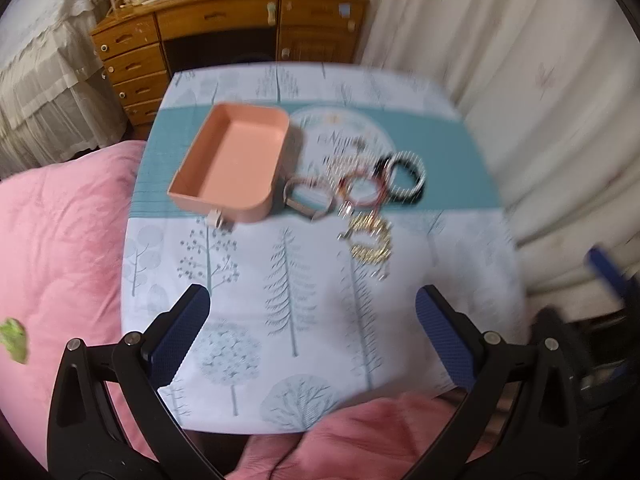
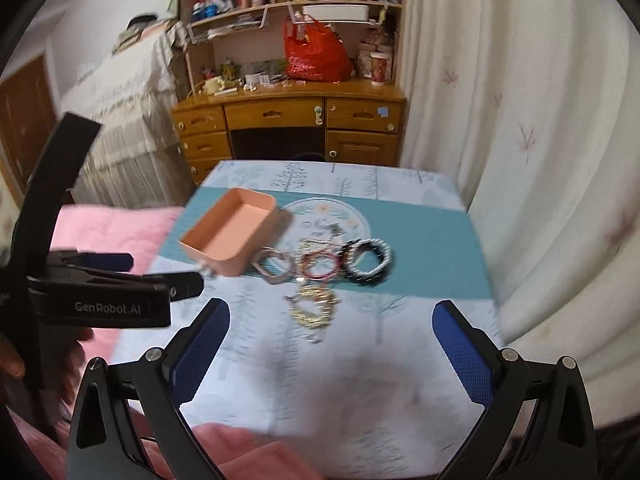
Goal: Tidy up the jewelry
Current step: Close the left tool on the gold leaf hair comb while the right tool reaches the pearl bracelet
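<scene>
An empty pink tray [image 1: 236, 160] [image 2: 230, 236] sits on the table's teal band. To its right lie a pale pink bracelet [image 1: 308, 198] [image 2: 276, 266], a red bangle [image 1: 362, 190] [image 2: 320, 266], a black-and-white beaded bracelet [image 1: 406, 174] [image 2: 368, 262] and a gold chain pile [image 1: 368, 240] [image 2: 314, 308]. My left gripper [image 1: 312, 336] is open and empty above the table's near part; it also shows in the right wrist view [image 2: 160, 272]. My right gripper [image 2: 332, 356] is open and empty, near the gold chain.
The small table wears a tree-print cloth [image 1: 280, 280] [image 2: 380, 380]. A pink quilt [image 1: 60, 248] [image 2: 112, 224] lies left and in front. A white curtain [image 1: 520, 80] [image 2: 540, 160] hangs on the right. A wooden desk [image 1: 224, 36] [image 2: 288, 120] stands behind.
</scene>
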Demonstrator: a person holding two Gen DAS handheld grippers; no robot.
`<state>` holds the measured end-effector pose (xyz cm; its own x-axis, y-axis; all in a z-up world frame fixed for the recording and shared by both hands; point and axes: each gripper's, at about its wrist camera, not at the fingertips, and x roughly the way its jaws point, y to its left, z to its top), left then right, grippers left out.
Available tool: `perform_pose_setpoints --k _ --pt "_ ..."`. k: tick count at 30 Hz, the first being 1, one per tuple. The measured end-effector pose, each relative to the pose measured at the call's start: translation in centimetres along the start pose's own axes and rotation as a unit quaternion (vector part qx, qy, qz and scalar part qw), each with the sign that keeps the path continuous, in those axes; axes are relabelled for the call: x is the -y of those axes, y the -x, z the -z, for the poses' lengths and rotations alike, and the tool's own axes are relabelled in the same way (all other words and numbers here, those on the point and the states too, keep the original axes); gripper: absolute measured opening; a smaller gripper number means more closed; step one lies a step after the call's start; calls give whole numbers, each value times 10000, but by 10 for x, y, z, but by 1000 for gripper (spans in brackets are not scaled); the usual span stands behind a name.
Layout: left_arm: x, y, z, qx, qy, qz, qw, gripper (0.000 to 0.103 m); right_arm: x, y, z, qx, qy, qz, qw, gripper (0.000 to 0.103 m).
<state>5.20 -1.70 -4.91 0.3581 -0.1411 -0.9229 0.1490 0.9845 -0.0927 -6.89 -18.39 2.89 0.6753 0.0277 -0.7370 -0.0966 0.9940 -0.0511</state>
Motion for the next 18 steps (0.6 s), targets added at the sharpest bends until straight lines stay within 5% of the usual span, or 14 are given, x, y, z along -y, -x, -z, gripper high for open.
perform_pose_setpoints --k 6,13,16,18 --pt "22 -50 -2 -523 -70 -140 9985 102 25 -32 -7 109 1165 -109 9931 103" --pt "48 -114 -11 -723 134 -117 9972 102 46 -116 14 -22 2948 -732 9528 101" --pt "56 -141 -17 -810 239 -279 9960 102 51 -158 26 -125 3395 -1100 9341 89" --pt "61 -158 -21 -866 324 -253 9954 102 54 -193 29 -332 3517 -1366 9255 69"
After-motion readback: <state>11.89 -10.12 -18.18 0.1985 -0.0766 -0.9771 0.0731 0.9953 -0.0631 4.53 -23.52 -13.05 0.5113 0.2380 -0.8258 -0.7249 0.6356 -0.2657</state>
